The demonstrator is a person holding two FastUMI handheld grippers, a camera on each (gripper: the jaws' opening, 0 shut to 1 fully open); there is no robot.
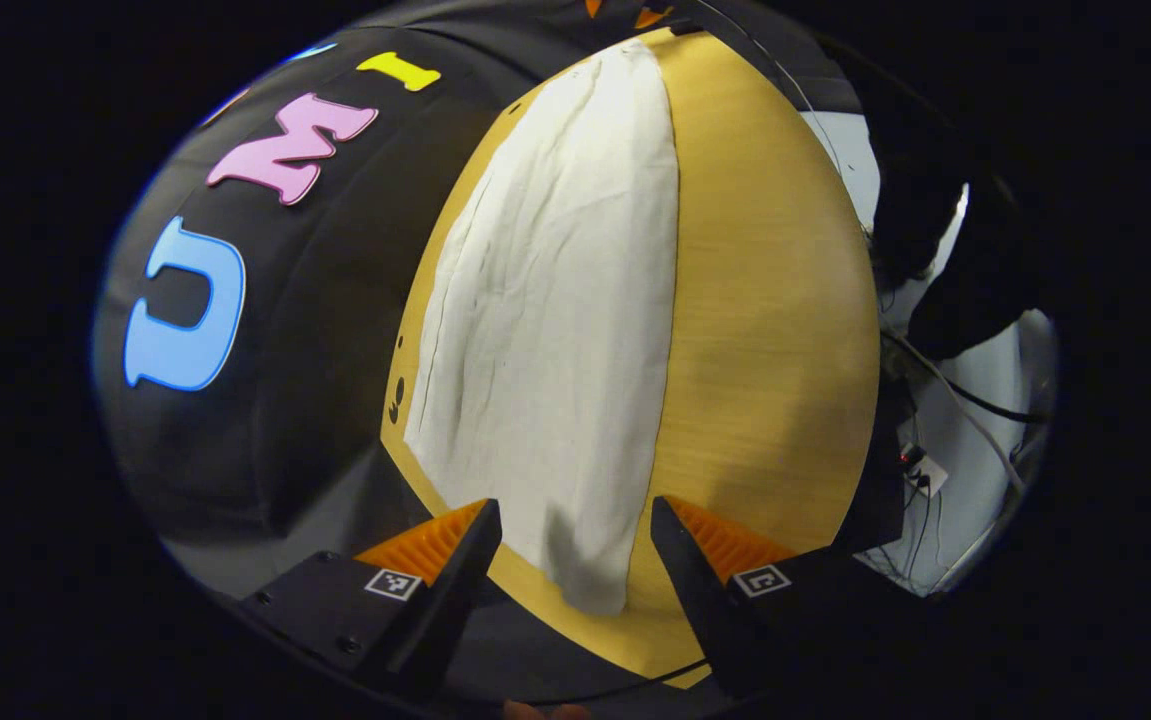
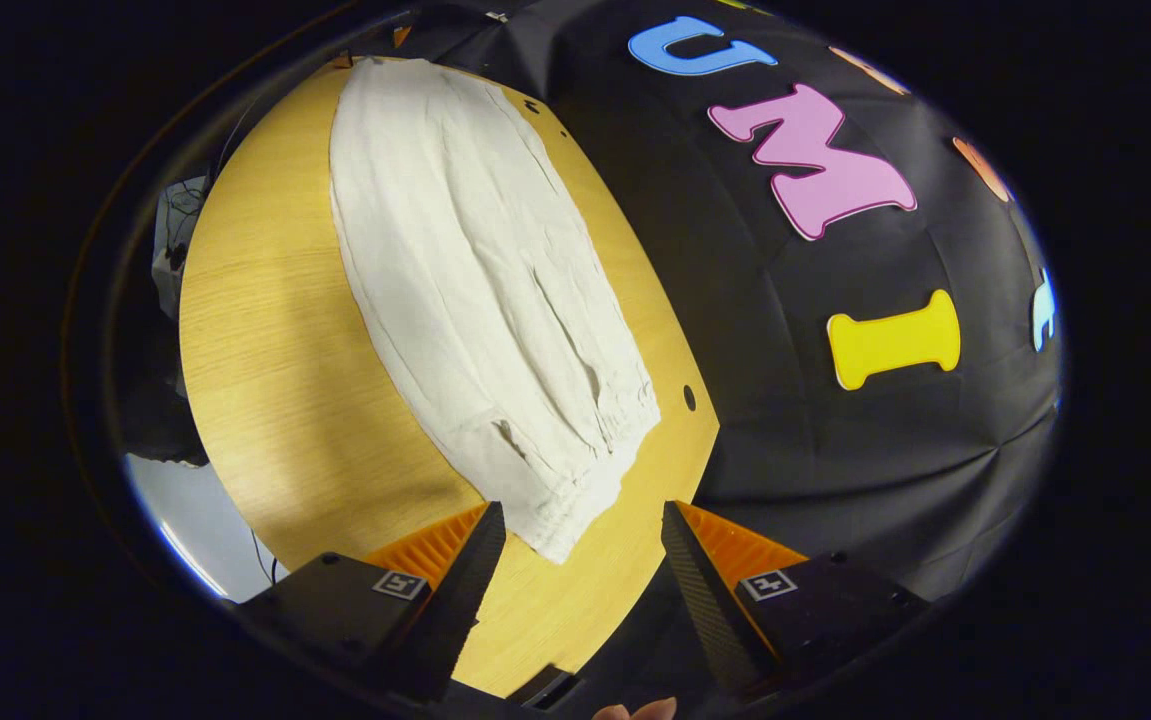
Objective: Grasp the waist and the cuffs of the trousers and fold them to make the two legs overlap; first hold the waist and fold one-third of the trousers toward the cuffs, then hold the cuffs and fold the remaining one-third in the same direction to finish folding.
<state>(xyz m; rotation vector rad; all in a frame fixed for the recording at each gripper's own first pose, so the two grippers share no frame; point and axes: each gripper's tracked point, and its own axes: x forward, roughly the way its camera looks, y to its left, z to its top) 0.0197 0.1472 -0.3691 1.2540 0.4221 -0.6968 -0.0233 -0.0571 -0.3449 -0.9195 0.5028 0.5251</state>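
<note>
The white trousers (image 1: 555, 300) lie flat on the yellow table (image 1: 775, 300). Both claws, left (image 1: 575, 520) and right (image 2: 583, 525), hang spread wide, holding nothing. Folding looks unstarted; next, pinch both ends.

You have white, matt woven cloth trousers (image 1: 555, 330) lying on the table, finely creased along their length, with a gathered, puckered band at the end nearest your right gripper (image 2: 583, 525). The round table top (image 1: 765, 300) under them is light yellow wood-grain laminate, smooth with a dull sheen and fine straight grain lines. Your left gripper (image 1: 575, 520) carries ribbed, plastic-looking pads (image 1: 425, 545) on matt, hard-looking finger bodies. Behind the table hangs the booth's matt black cloth wall (image 2: 835, 440), softly wrinkled.
</note>
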